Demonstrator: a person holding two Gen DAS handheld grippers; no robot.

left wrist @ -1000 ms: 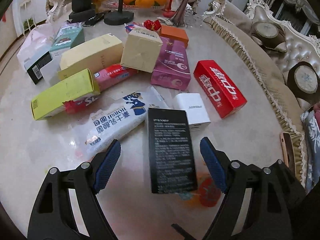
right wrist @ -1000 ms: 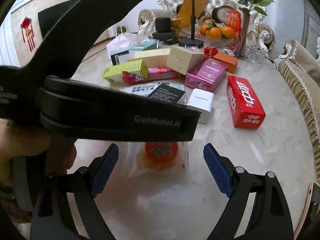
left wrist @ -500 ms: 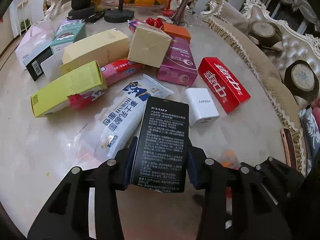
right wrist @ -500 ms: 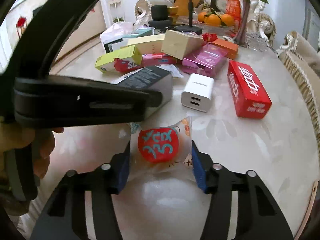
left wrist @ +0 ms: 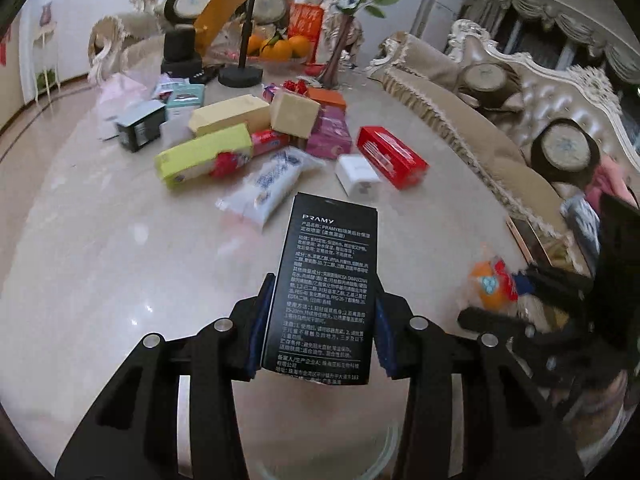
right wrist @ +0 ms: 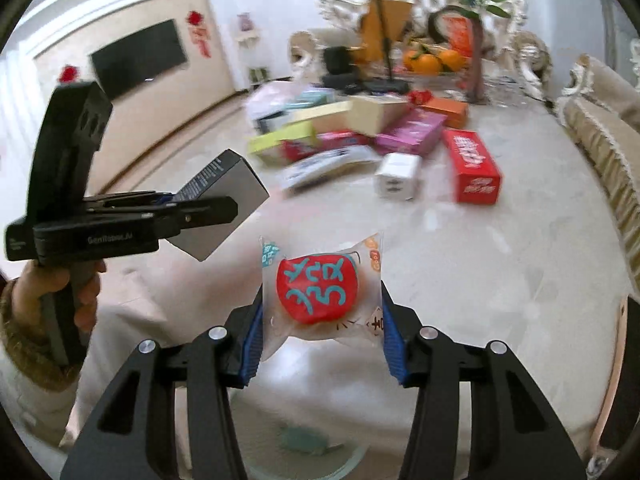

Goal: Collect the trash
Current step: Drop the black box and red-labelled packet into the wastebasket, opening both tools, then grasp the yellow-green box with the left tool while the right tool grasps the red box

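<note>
Your left gripper (left wrist: 322, 324) has its jaws closed tight on the black box (left wrist: 326, 288), one blue pad on each long side, with the box lifted clear of the desk (left wrist: 100, 264) and its printed face toward the camera. Your right gripper (right wrist: 322, 340) has its jaws pinched on the clear packet (right wrist: 320, 292) with the red disc inside, also held up off the desk (the left view shows it blurred at 3 o'clock). In the right view the left gripper sits at 9 o'clock, box tilted upward. The rest of the trash lies on the desk at 12 o'clock: a white box (left wrist: 357, 176) just beside a red box (left wrist: 390, 156), a white bag (left wrist: 268, 186), a green box (left wrist: 204, 154) and a tan box (left wrist: 295, 114) among others.
</note>
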